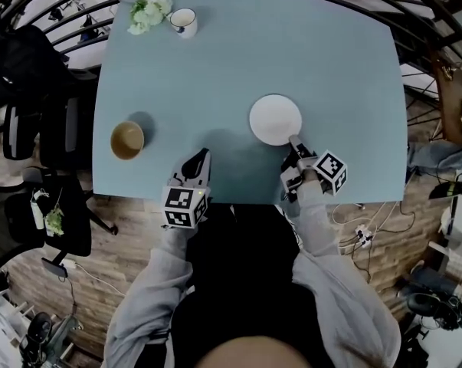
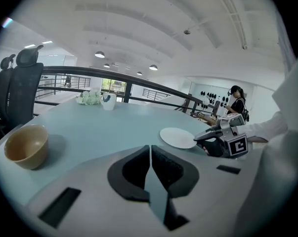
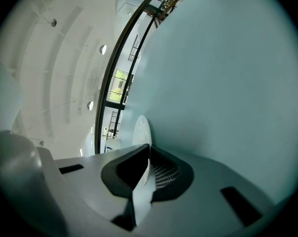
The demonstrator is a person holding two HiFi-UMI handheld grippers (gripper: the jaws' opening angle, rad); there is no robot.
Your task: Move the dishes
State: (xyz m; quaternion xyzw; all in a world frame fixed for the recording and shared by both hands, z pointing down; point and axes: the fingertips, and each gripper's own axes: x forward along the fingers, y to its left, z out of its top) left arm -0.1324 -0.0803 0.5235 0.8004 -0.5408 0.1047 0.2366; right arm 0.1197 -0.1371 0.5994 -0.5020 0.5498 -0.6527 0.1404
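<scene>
The white plate (image 1: 275, 119) lies level, on or just above the blue-grey worktop (image 1: 330, 67), right of centre. Its near rim is clamped between the jaws of the right hand-held gripper (image 1: 294, 140). The left hand-held gripper (image 1: 203, 153) hovers near the front edge, jaws together with nothing between them. A tan bowl (image 1: 127, 140) stands at the left. A mug (image 1: 183, 22) and flowers (image 1: 149, 11) stand at the far corner.

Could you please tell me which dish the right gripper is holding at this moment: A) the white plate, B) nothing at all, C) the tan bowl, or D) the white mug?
A: the right gripper view shows the right gripper with its jaws closed on the rim of the white plate.
</scene>
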